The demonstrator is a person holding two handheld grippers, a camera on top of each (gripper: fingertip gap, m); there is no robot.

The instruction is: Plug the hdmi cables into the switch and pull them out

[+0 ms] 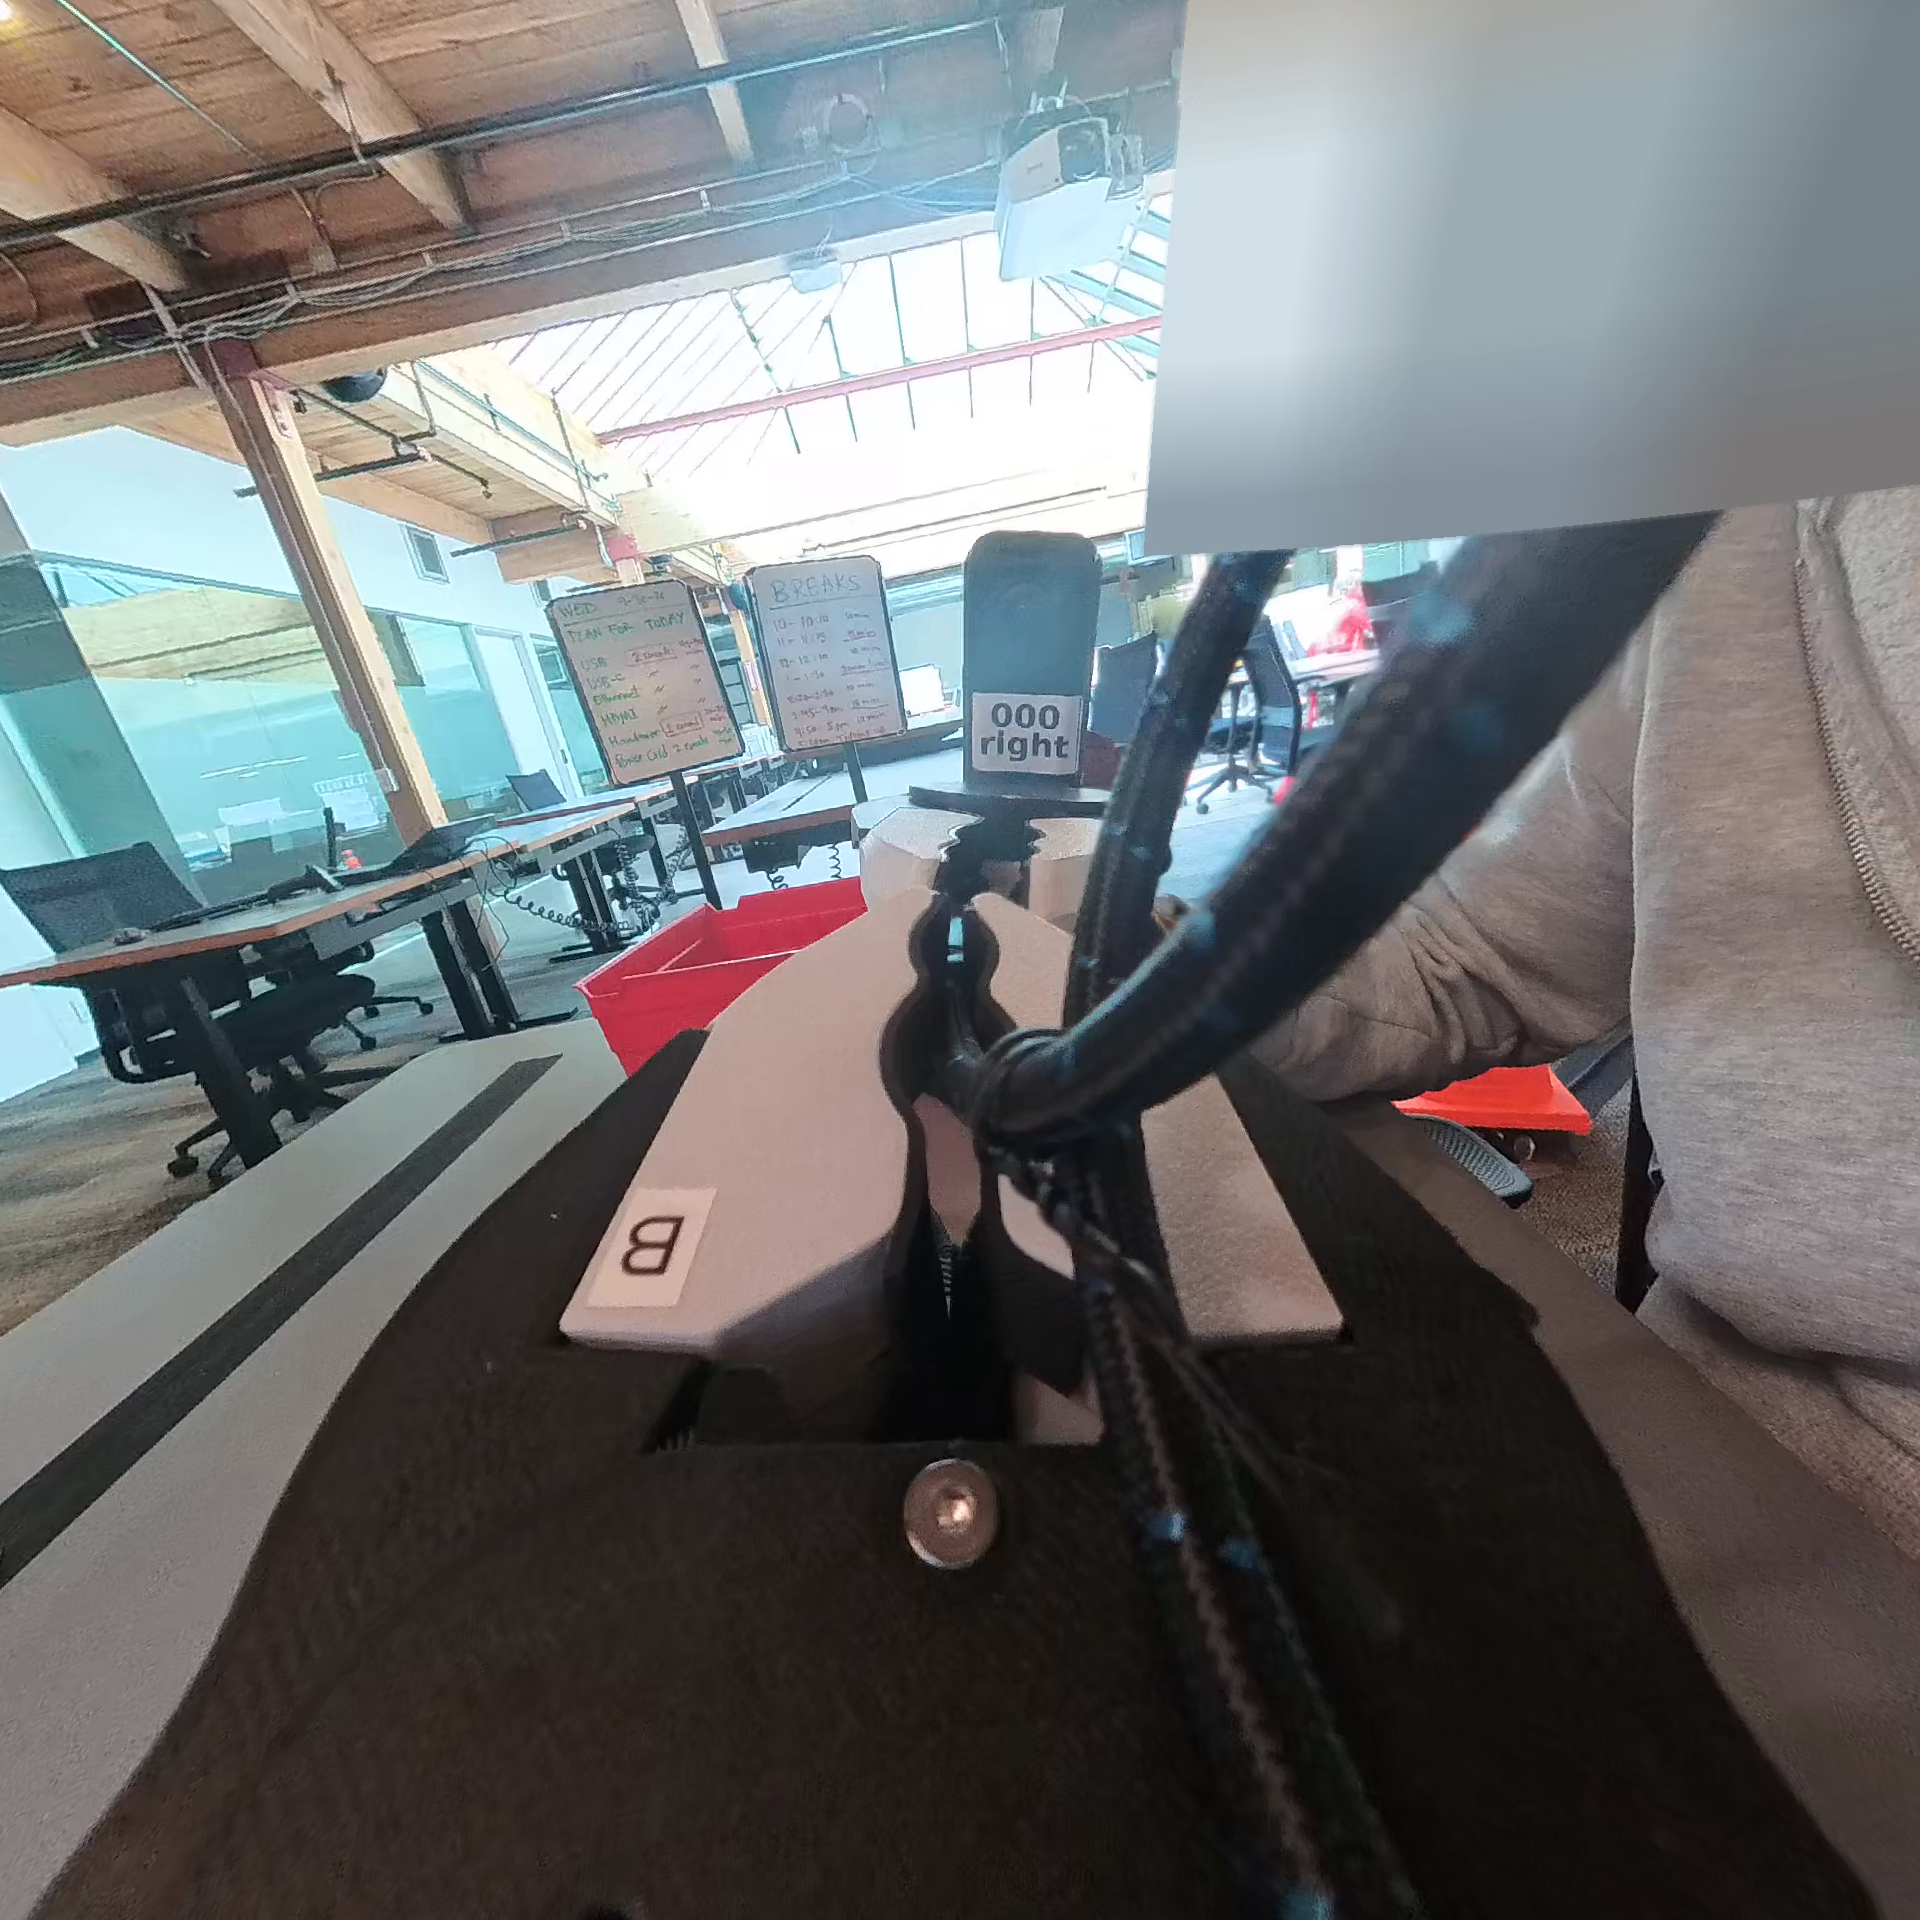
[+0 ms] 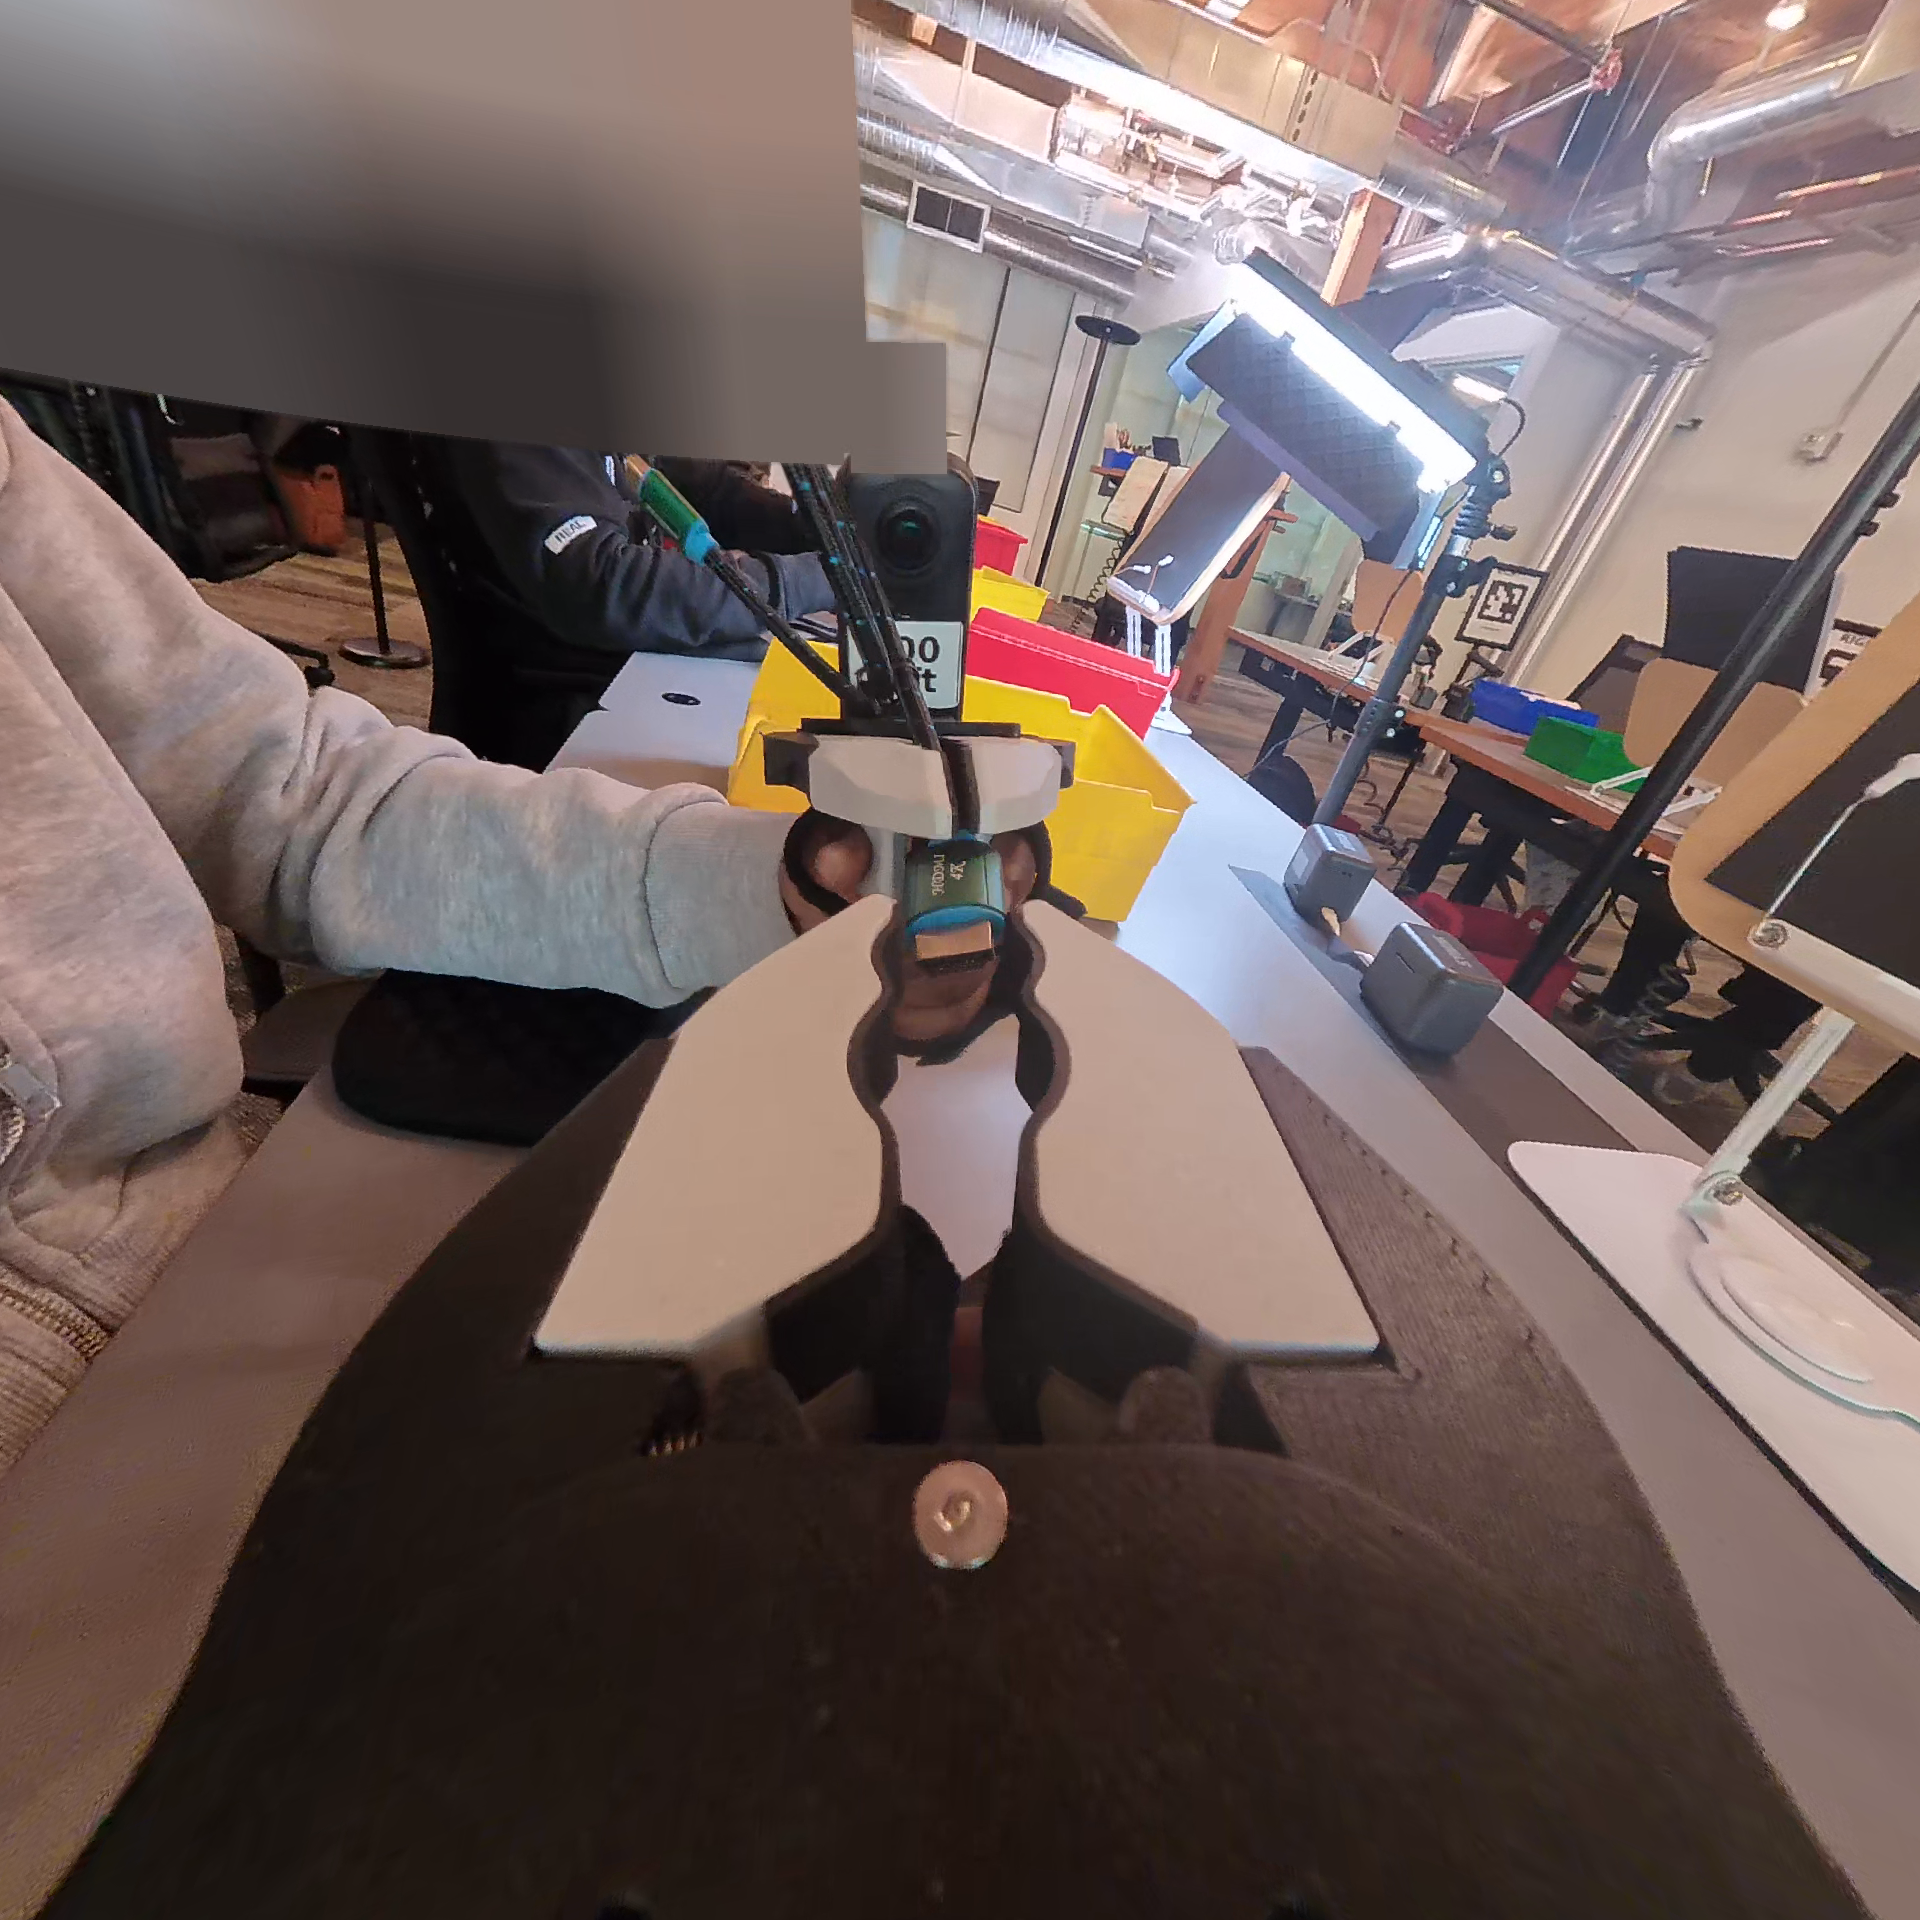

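My left gripper (image 1: 961,925) is shut on a black braided HDMI cable (image 1: 1247,987), which loops up to the right. In the right wrist view the left gripper (image 2: 951,821) faces me and a green-and-blue HDMI plug (image 2: 951,883) with a gold tip sticks out of it. My right gripper (image 2: 956,925) is open, and the plug's tip sits between its fingertips without touching them. It also shows in the left wrist view (image 1: 982,862), facing the left gripper. A second green-and-blue plug (image 2: 670,514) hangs on the cable further back. No switch shows in either view.
Both grippers are held above a white table (image 2: 1226,935). Yellow bins (image 2: 1112,790) and red bins (image 2: 1060,665) stand behind them, and another red bin (image 1: 707,966) shows in the left wrist view. Two grey boxes (image 2: 1429,987) and a tablet stand (image 2: 1766,1226) are on the right. A grey sleeve (image 2: 416,831) is on the left.
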